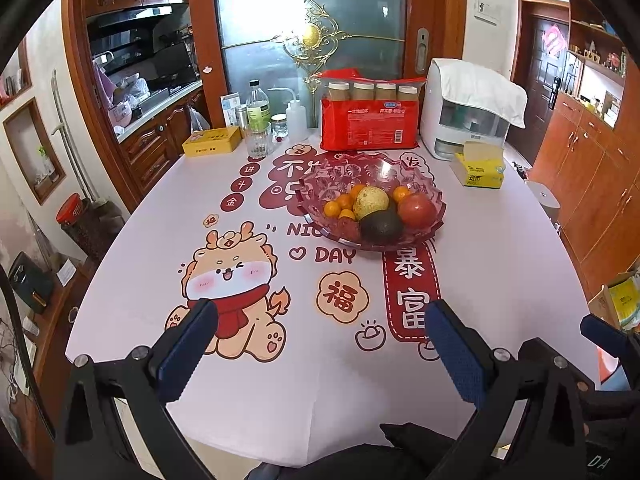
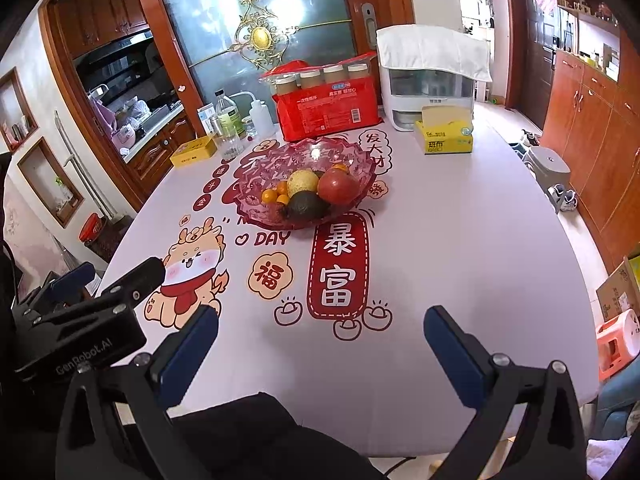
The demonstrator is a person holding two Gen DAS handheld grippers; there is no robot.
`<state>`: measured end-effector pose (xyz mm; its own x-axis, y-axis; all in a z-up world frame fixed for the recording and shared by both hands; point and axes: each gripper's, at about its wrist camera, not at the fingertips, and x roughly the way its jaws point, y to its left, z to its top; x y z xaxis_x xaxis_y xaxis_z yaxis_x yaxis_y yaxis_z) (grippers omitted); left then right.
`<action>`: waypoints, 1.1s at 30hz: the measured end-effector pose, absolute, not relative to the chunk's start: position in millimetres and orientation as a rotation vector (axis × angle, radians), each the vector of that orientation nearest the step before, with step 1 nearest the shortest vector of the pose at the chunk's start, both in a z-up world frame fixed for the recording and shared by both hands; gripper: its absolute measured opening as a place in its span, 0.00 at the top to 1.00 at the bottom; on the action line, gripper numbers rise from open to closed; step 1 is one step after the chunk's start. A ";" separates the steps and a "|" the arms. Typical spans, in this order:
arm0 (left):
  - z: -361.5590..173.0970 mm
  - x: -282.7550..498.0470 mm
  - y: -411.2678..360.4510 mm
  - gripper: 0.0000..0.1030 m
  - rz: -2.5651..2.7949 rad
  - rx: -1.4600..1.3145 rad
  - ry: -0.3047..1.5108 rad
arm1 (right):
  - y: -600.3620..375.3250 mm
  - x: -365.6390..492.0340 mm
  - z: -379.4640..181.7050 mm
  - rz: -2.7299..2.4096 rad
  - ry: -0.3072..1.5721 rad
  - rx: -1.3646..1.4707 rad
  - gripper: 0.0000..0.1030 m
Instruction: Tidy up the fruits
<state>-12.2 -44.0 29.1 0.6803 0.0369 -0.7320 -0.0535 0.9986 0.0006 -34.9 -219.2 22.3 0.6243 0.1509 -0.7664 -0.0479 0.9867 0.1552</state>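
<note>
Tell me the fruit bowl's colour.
Translucent pink-red patterned glass bowl; clearest in the left wrist view.

A red packet point(image 1: 370, 130) is standing at the far edge of my bench point(image 1: 500, 260) — a white appliance point(image 1: 464, 120) under a towel point(image 1: 480, 84) is sitting beside it, a yellow tissue box point(image 1: 478, 170) lying just in front.

A table point(image 1: 500, 280) with a white cloth printed with a cartoon dragon point(image 1: 228, 276) and red Chinese characters. A pink glass bowl point(image 1: 434, 196) of fruit stands near the middle. Along the far edge, left to right: a yellow tin point(image 1: 212, 140), a drinking glass point(image 1: 257, 141) in front of a bottle point(image 1: 258, 106), a small jar point(image 1: 279, 125), a white squeeze bottle point(image 1: 296, 118), a red pack of cups point(image 1: 368, 124), and a white appliance point(image 1: 460, 120) under a cloth. A yellow tissue box point(image 1: 478, 166) lies just in front of the appliance.
</note>
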 end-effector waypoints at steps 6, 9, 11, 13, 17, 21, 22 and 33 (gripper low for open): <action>29.4 -9.2 -45.2 0.01 0.046 -0.018 0.821 | -222.0 -30.2 23.1 0.112 0.891 0.126 0.00; 29.6 -9.2 -45.3 0.01 0.046 -0.018 0.821 | -221.2 -31.5 23.0 0.113 0.891 0.125 0.00; 29.7 -9.1 -45.4 0.01 0.045 -0.018 0.822 | -221.5 -30.5 23.1 0.115 0.892 0.125 0.00; 29.8 -9.1 -45.5 0.01 0.047 -0.018 0.822 | -222.1 -28.6 22.5 0.116 0.894 0.124 0.00; 28.1 -6.6 -44.7 0.01 0.039 -0.017 0.831 | -224.2 -24.1 20.0 0.117 0.904 0.124 0.00; 24.5 -6.7 -42.8 0.01 0.036 -0.017 0.837 | -220.0 -25.5 18.0 0.115 0.907 0.123 0.00; 24.6 -6.6 -42.7 0.01 0.035 -0.017 0.836 | -220.5 -24.7 17.7 0.115 0.908 0.123 0.00; 24.9 -6.2 -42.9 0.01 0.036 -0.016 0.837 | -218.7 -26.5 18.4 0.113 0.909 0.125 0.00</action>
